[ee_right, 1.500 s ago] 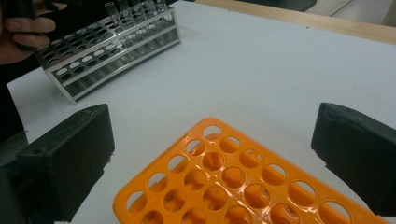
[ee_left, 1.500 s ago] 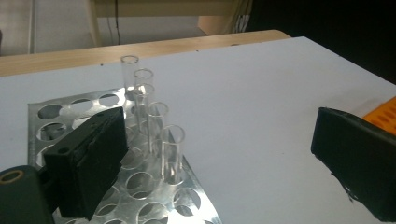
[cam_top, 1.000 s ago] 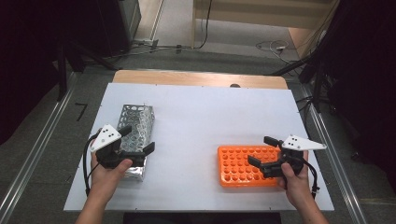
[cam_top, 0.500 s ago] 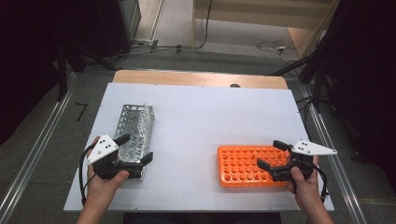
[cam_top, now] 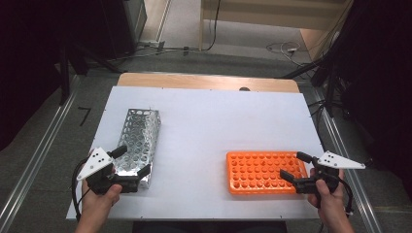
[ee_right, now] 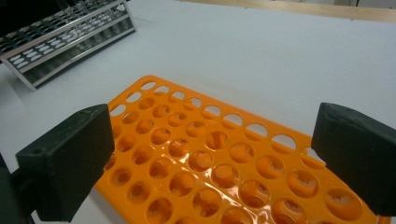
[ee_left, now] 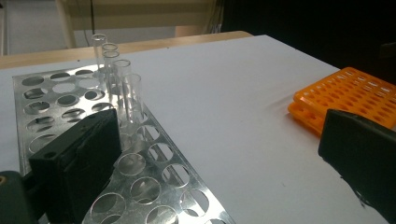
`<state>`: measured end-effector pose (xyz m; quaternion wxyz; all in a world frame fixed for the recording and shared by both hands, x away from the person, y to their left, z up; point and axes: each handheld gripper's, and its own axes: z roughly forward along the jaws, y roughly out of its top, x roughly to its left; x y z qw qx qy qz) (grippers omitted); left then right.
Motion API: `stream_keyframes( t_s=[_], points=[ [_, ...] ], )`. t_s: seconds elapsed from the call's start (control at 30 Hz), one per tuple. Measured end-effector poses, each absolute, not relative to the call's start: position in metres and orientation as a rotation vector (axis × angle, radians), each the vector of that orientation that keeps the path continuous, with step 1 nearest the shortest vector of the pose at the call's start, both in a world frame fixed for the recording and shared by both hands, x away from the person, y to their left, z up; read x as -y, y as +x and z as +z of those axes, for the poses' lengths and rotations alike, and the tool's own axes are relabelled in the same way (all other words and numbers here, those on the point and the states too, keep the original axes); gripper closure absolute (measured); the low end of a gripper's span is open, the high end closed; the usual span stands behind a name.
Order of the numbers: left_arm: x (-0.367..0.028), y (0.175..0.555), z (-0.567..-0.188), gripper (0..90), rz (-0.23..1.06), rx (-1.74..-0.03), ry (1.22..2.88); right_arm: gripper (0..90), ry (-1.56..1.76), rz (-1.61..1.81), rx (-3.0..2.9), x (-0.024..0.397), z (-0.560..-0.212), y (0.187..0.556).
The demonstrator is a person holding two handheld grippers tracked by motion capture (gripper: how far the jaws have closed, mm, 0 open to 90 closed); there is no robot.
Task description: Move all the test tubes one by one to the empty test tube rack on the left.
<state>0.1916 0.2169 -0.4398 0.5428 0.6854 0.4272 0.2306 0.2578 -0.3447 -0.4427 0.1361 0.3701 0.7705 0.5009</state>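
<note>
A silver metal tube rack lies at the left of the white table. In the left gripper view, several clear glass tubes stand in a row in that metal rack. My left gripper is open over the rack's near end, one jaw above the holes, holding nothing. An orange plastic rack with empty holes sits at the front right. My right gripper is open over its right end; the orange rack lies just below its wide-apart jaws.
A wooden strip runs along the table's far edge. Metal rails flank the table on both sides. Cables lie on the floor behind. The orange rack shows off to the right in the left gripper view.
Both hands have drawn back toward the table's front edge. The left gripper slid down to the metal rack's near end; the right gripper shifted right to the orange rack's end.
</note>
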Motion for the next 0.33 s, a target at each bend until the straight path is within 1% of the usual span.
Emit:
stream_keyframes(
  t_s=[0.33],
  points=[
    [-0.2116,0.1979,-0.4434,0.0,0.538,-1.033,1.633,0.0,1.050,1.431,-2.226,0.3446,-0.4445,0.2578]
  ],
)
